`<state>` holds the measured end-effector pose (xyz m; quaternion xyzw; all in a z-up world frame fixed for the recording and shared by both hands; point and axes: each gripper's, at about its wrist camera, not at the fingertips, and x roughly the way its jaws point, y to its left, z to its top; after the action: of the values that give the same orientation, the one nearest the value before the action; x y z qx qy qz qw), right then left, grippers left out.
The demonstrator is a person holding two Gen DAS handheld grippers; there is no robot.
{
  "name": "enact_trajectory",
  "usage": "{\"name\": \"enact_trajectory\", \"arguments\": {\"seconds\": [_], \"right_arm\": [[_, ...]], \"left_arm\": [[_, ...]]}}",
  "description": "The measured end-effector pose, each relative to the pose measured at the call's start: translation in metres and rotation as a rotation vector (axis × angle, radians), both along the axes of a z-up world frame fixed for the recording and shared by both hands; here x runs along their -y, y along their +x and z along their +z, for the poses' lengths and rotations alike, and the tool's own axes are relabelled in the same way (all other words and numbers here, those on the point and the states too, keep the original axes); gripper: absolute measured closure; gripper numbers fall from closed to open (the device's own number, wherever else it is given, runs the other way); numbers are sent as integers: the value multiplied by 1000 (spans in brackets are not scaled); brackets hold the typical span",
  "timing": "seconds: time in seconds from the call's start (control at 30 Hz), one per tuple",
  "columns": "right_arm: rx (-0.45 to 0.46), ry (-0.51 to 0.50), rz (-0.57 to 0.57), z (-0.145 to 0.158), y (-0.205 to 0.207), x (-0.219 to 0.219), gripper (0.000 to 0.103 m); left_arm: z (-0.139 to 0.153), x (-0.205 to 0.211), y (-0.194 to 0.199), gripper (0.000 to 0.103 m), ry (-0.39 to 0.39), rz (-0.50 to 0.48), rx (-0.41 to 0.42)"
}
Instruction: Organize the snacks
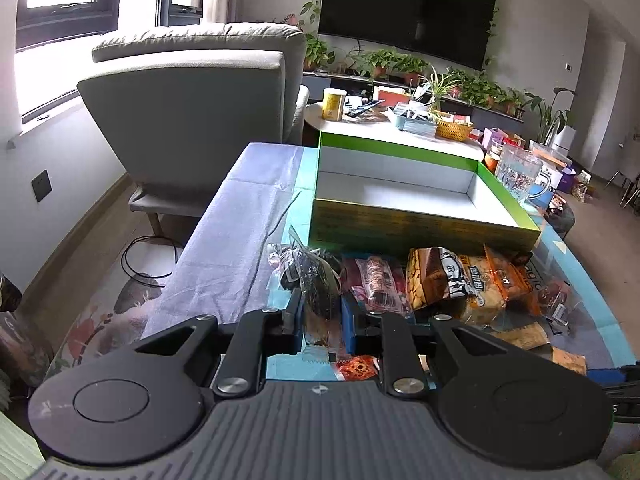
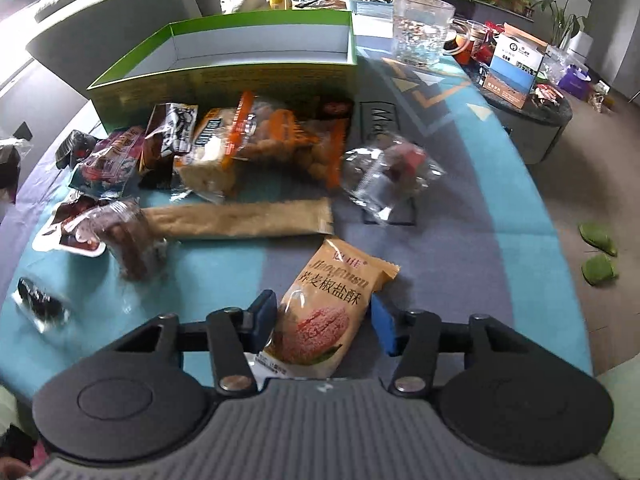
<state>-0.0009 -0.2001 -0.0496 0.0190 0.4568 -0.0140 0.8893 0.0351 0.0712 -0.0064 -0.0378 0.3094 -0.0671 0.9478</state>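
Gripping a clear-wrapped dark snack (image 1: pixel 316 292), the left gripper (image 1: pixel 320 316) had its two blue-padded fingers pressed against the packet's sides, the wrapper's upper edge poking up above them, and it hung over the near part of the table (image 1: pixel 256 184). Beyond it stood the green box (image 1: pixel 424 224), lid off, its white inside bare as far as the left wrist view showed. A heap of snacks lay just in front of the box's near wall: a pink sausage pack (image 1: pixel 376 280), a brown nut bag (image 1: pixel 434 276) and an orange packet (image 1: pixel 504 276), all touching or overlapping one another. The right gripper (image 2: pixel 324 324) was spread wide, its jaws either side of the tan biscuit packet (image 2: pixel 332 304), which lay flat on the blue-and-grey tablecloth (image 2: pixel 460 200) and pointed away from the camera. The left pad (image 2: pixel 262 312) sat at or against the packet's edge, while the right pad (image 2: pixel 384 328) stood a little apart from it, so the packet was not clamped. Farther off lay a long tan wrapper (image 2: pixel 240 222) set crosswise, a clear crinkled bag (image 2: pixel 388 176) to its right, and a dark reddish pack (image 2: pixel 132 240) to its left, somewhat blurred. A glass pitcher (image 2: pixel 420 28) stood behind the box's right corner, and a grey armchair (image 1: pixel 200 112) sat past the table's far left.
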Motion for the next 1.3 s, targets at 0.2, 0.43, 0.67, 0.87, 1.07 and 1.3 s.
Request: {"name": "enact_trajectory", "arguments": {"seconds": [0.2,0.43,0.67,0.87,1.07,1.3], "right_arm": [[72,32,14,12,-8,7,59],[196,37,47,36,0,3,97],[87,-27,36,15,0,-7,30],[41,78,6,-2,11,-20,29],[38,23,51,-4,15,-32,60],[240,18,23,43,4,-11,60]], "left_arm": [[5,1,-3,86,0,-2,15],[13,6,-1,86,5,-7,37],[10,9,3,85,4,-14,28],[5,13,7,85,1,-26,-1],[7,12,8,85,-2,-21,14],[23,22,14,85,-13,-65,73]]}}
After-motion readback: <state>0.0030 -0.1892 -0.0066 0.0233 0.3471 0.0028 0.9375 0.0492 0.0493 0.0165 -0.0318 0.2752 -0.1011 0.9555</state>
